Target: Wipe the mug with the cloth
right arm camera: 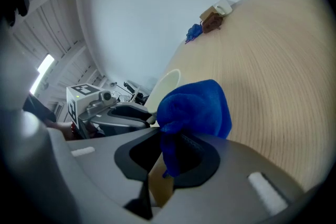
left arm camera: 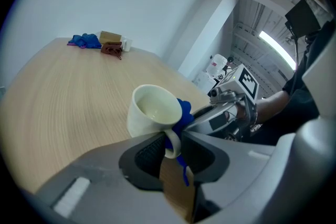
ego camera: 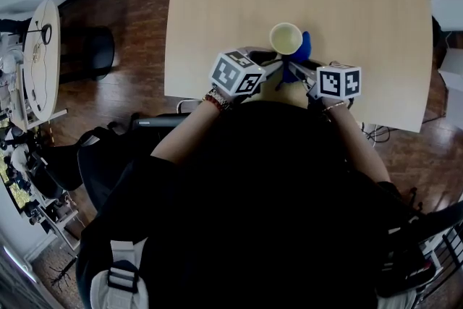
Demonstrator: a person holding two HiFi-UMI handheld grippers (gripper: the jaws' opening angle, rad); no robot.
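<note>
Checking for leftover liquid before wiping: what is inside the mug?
The mug looks empty inside: pale walls, only a faint mark near the bottom. The blue cloth, clamped in the right gripper, sits against the outer wall and hides that side.

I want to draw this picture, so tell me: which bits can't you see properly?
- The mug, right gripper view: the blue cloth covers nearly all of it; only a sliver of rim shows.
- The small things at the far end of the table, left gripper view: too small to name; the head view's top edge cuts them off.
- The mug's bottom, every view: hidden, so whether it touches the table is unclear.
</note>
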